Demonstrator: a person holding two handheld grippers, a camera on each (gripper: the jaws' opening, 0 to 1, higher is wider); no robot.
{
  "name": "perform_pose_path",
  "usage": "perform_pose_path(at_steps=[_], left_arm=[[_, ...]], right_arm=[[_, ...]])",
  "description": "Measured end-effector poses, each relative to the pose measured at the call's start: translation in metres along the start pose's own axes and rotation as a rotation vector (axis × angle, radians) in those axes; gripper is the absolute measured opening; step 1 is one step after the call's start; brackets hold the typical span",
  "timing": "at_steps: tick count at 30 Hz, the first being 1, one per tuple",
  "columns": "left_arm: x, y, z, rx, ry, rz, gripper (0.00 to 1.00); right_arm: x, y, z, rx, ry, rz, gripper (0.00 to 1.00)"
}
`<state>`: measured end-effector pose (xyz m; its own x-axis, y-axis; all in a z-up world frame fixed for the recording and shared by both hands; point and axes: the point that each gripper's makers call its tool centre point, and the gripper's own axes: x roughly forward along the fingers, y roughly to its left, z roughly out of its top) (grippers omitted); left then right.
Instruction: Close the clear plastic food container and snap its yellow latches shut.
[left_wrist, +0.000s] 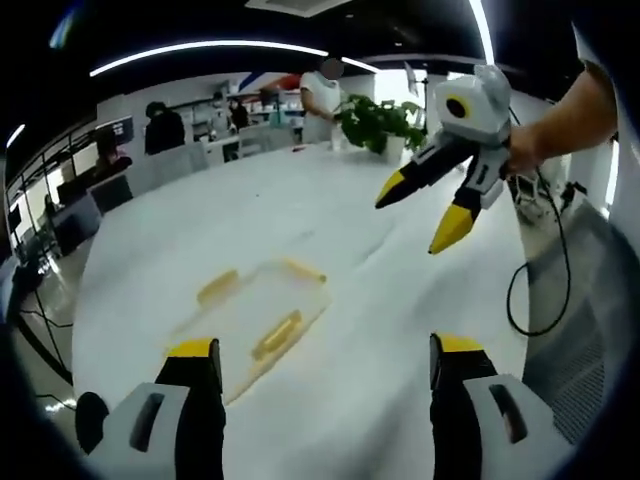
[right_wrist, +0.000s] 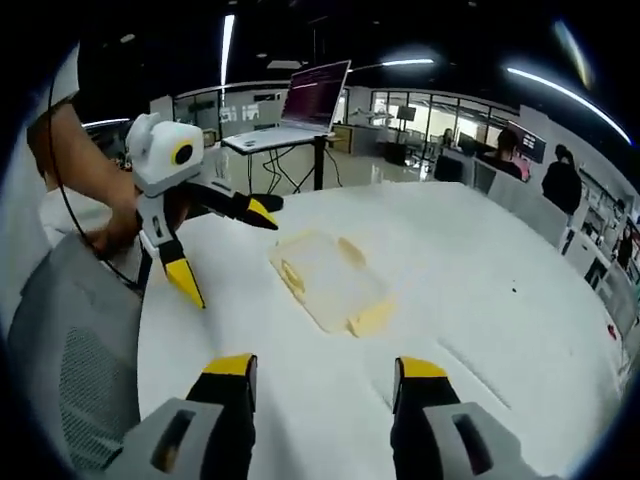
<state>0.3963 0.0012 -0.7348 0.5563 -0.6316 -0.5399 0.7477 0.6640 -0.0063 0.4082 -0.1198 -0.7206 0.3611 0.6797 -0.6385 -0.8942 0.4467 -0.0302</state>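
Open-plan office; white table (left_wrist: 330, 220) carries the clear container (left_wrist: 255, 315) with yellow latches (left_wrist: 277, 335), well ahead of you. Your left gripper (left_wrist: 325, 365) and right gripper (right_wrist: 325, 380) hang wide, empty. Approach step: you must descend onto the latches.

Clear container (left_wrist: 262, 312), yellow latches (left_wrist: 277, 334)

Motion blur smears the clear container (left_wrist: 255, 315) at centre frame in the left gripper view, so whether its lid sits fully down cannot be told. The yellow latches (right_wrist: 371, 318) are blurred too, their state unreadable.
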Motion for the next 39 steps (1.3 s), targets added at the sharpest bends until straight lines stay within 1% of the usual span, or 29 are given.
perform_pose_path(at_steps=[6,10,14,21,27,29,34,38,39], left_arm=[[-0.001,0.009,-0.007,0.004,0.023,0.004,0.83],[0.001,0.012,-0.008,0.008,0.028,0.001,0.83],[0.002,0.016,-0.009,0.016,0.032,0.001,0.82],[0.002,0.026,-0.016,0.039,0.054,-0.001,0.81],[0.002,0.037,-0.022,0.048,0.072,0.002,0.81],[0.001,0.040,-0.023,0.052,0.077,0.005,0.81],[0.002,0.045,-0.027,0.062,0.092,0.003,0.81],[0.003,0.050,-0.032,0.093,0.122,0.002,0.79],[0.003,0.049,-0.033,0.096,0.122,-0.001,0.79]], right_arm=[[0.007,0.000,0.004,-0.029,0.016,0.021,0.53],[0.013,0.002,0.007,-0.052,0.024,0.039,0.54],[0.018,-0.002,0.007,-0.066,0.037,0.050,0.54],[0.025,-0.008,0.006,-0.068,0.048,0.062,0.53],[0.032,-0.012,0.004,-0.089,0.065,0.079,0.53],[0.035,-0.012,0.005,-0.082,0.065,0.090,0.53],[0.042,-0.013,0.006,-0.093,0.073,0.105,0.53],[0.048,-0.014,0.005,-0.108,0.081,0.121,0.53],[0.049,-0.014,0.005,-0.109,0.082,0.123,0.53]])
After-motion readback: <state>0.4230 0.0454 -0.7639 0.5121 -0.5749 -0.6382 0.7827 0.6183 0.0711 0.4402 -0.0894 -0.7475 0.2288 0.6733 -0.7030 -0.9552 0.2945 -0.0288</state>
